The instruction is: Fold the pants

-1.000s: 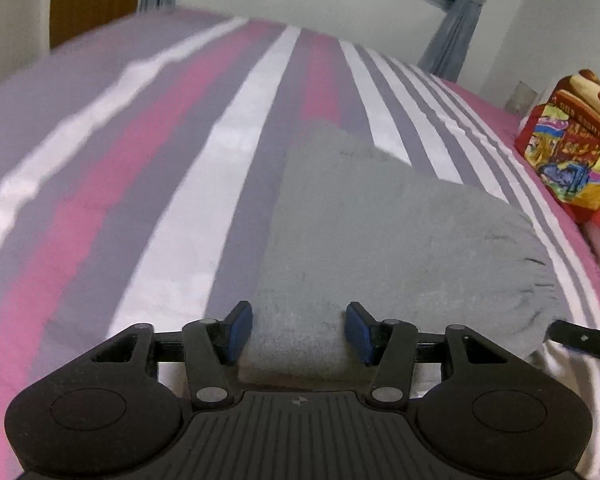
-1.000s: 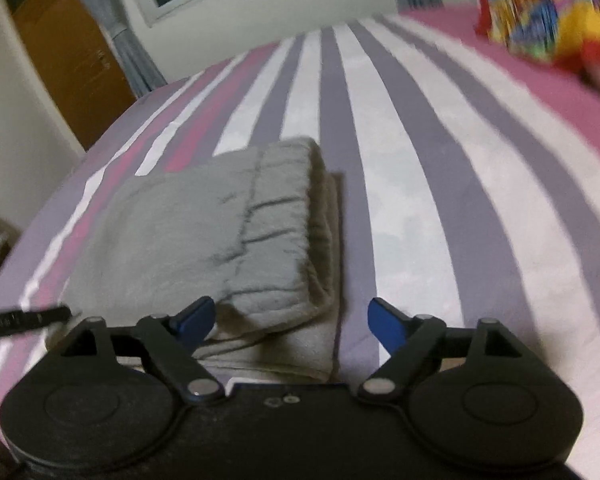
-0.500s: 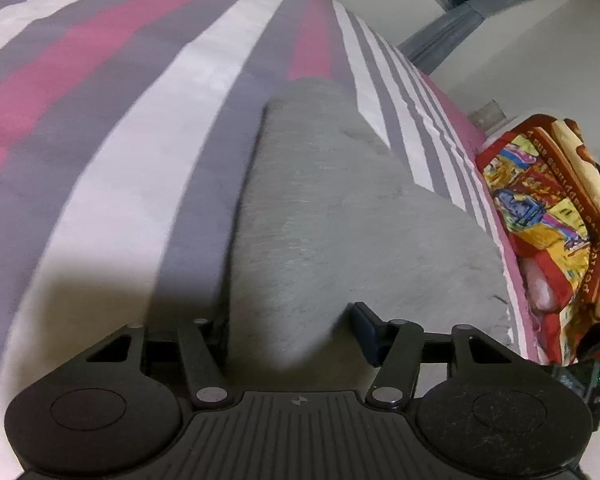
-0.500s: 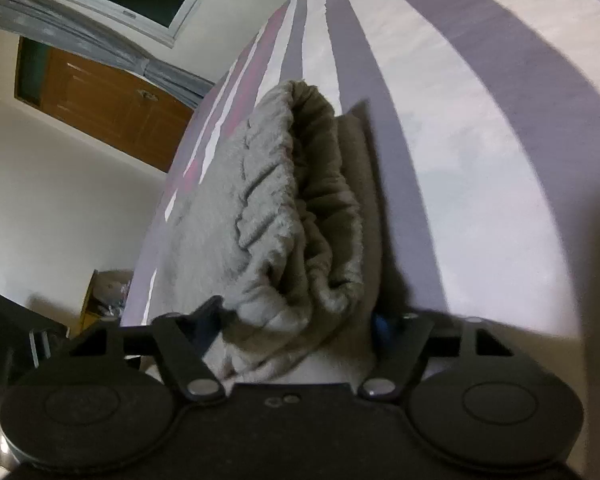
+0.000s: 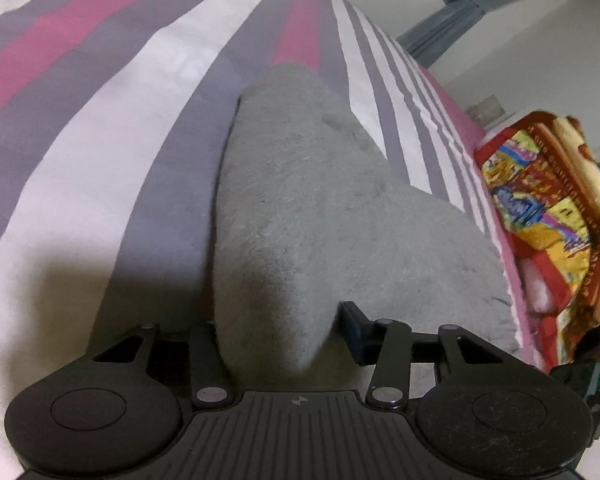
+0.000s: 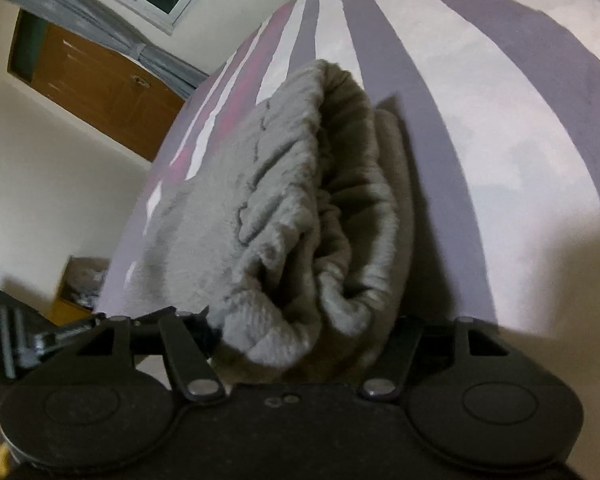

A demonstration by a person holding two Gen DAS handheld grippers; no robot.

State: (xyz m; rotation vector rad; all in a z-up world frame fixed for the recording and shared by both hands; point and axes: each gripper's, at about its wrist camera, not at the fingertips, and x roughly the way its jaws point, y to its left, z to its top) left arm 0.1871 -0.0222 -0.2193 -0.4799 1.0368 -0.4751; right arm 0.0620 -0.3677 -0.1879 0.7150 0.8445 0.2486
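Note:
The grey fleece pants (image 5: 320, 216) lie folded on the striped bed sheet (image 5: 112, 132). My left gripper (image 5: 276, 328) straddles the near corner of the fold, cloth filling the gap between its jaws, which stand wide apart; only its right blue pad shows. In the right wrist view the elastic waistband end of the pants (image 6: 300, 208) is bunched in thick layers between the jaws of my right gripper (image 6: 300, 340). Its fingers are spread wide and their tips are hidden by cloth.
A colourful red and yellow blanket (image 5: 548, 208) lies at the right edge of the bed. The other gripper's body (image 5: 592, 376) shows at the lower right. A brown wooden door (image 6: 96, 84), a window and a small box (image 6: 76, 292) by the wall stand beyond the bed.
Both grippers have dropped down and pushed forward onto the pants' ends. Cloth now fills the gap between each pair of jaws. The right jaws have narrowed slightly around the waistband.

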